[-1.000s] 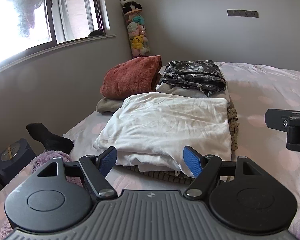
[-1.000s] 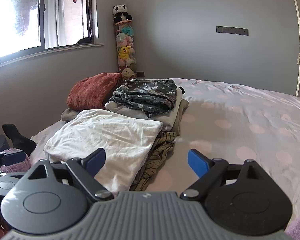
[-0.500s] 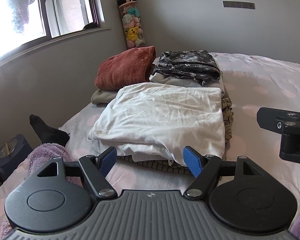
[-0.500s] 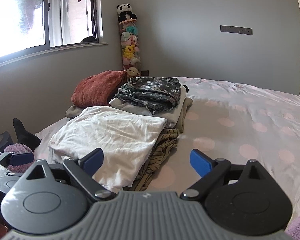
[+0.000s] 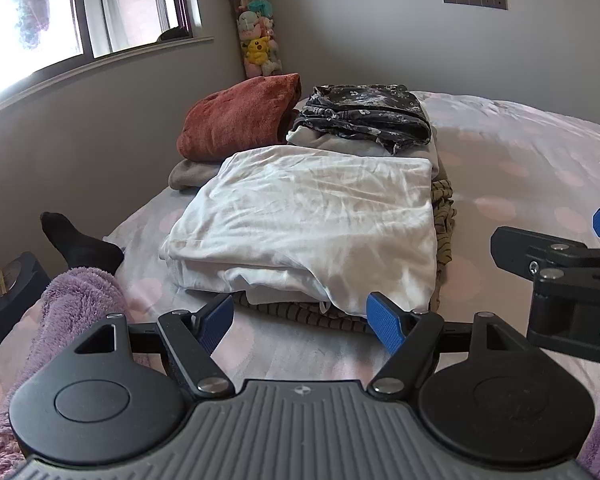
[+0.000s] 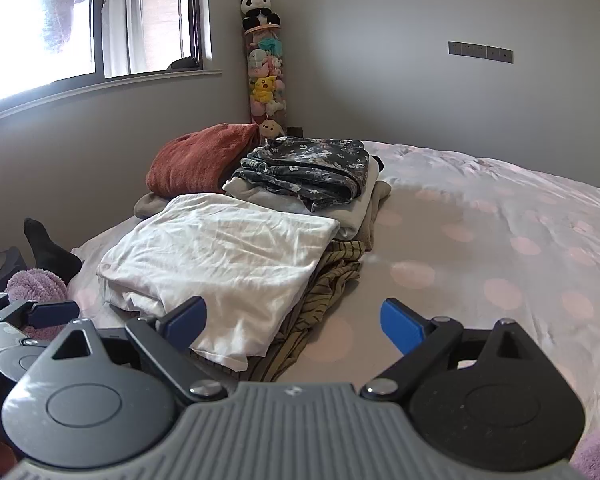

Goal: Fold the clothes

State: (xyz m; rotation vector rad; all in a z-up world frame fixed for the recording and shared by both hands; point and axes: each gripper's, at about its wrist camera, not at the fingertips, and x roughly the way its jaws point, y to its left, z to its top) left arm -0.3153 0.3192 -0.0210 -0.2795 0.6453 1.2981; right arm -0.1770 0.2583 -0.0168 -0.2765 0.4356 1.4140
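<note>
Left wrist view: left gripper (image 5: 302, 318) and right gripper (image 6: 294, 318) both gape empty before the folded white shirt (image 5: 312, 220); I'd square its loose near edge, lightly

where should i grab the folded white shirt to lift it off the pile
Probably by its near edge, coming in low from the front. The white shirt lies flat on a striped garment, and its thick folded layers overhang that pile at the near right corner, so a gripper finger could likely slide under there. Both the left gripper and the right gripper are open and empty, facing that edge.
</note>
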